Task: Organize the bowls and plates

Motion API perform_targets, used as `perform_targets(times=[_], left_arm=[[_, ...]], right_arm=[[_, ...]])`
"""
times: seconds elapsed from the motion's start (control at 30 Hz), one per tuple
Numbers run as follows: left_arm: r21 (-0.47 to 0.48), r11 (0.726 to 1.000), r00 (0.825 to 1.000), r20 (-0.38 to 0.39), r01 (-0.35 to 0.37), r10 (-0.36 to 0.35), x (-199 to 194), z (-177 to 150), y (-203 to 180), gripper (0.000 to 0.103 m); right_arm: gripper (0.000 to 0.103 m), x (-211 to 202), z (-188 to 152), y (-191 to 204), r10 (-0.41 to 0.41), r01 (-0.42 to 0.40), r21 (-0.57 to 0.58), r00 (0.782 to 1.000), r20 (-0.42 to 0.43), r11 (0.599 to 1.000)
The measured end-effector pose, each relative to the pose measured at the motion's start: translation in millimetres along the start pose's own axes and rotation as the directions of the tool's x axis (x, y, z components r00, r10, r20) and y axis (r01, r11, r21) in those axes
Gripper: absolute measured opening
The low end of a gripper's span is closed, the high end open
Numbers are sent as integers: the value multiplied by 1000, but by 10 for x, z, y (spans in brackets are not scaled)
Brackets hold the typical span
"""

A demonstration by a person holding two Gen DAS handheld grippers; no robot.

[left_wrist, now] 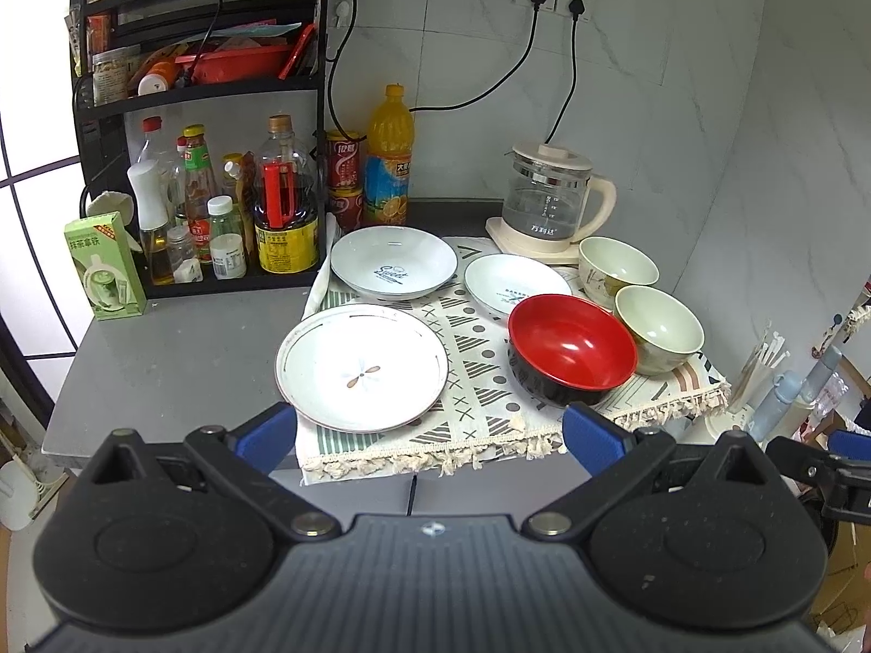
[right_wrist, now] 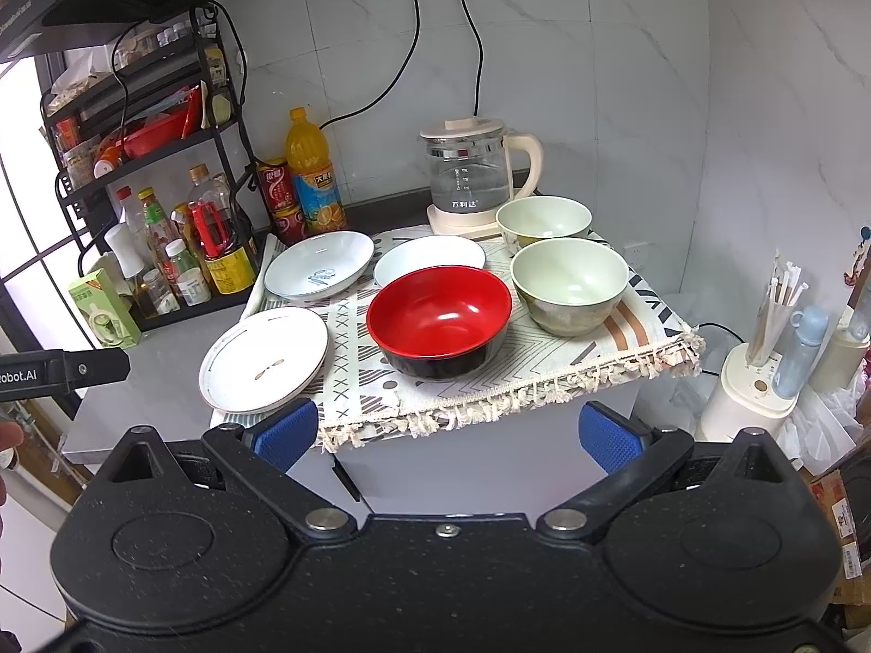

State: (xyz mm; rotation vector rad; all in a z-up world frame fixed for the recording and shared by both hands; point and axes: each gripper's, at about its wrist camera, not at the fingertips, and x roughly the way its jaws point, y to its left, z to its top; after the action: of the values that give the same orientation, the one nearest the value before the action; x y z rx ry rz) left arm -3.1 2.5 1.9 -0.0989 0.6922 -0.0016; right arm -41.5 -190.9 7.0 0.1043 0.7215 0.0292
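Observation:
On a patterned cloth [left_wrist: 468, 359] [right_wrist: 544, 359] lie three white plates: a flat one with a flower mark [left_wrist: 362, 367] [right_wrist: 264, 359], a deep one with blue lettering [left_wrist: 393, 262] [right_wrist: 318, 265], and a smaller one [left_wrist: 511, 283] [right_wrist: 430, 258]. A red bowl with a black outside [left_wrist: 571, 345] [right_wrist: 438, 315] stands beside two pale green bowls [left_wrist: 658, 329] [left_wrist: 618, 262] [right_wrist: 569, 283] [right_wrist: 543, 220]. My left gripper [left_wrist: 430, 435] is open, held short of the cloth's front edge. My right gripper [right_wrist: 449, 432] is open too, in front of the red bowl.
A glass kettle [left_wrist: 547, 201] [right_wrist: 471, 179] stands at the back on its base. A black rack of bottles [left_wrist: 218, 201] [right_wrist: 179, 239], an orange drink bottle [left_wrist: 387, 158] [right_wrist: 313, 174] and a green carton [left_wrist: 106, 266] fill the left. A chopstick holder [right_wrist: 762, 359] stands right.

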Motion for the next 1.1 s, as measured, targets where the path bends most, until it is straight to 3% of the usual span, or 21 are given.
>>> perform_targets(times=[0.6, 1.1], left_arm=[[8, 1000, 999, -41, -7, 7, 227, 48, 45, 103], [-1, 1000, 994, -106, 14, -14, 777, 193, 27, 102]], right_arm=[[103, 198, 50, 12, -12, 12, 6, 1000, -15, 1000], [103, 561, 86, -92, -58, 61, 30, 995, -80, 998]])
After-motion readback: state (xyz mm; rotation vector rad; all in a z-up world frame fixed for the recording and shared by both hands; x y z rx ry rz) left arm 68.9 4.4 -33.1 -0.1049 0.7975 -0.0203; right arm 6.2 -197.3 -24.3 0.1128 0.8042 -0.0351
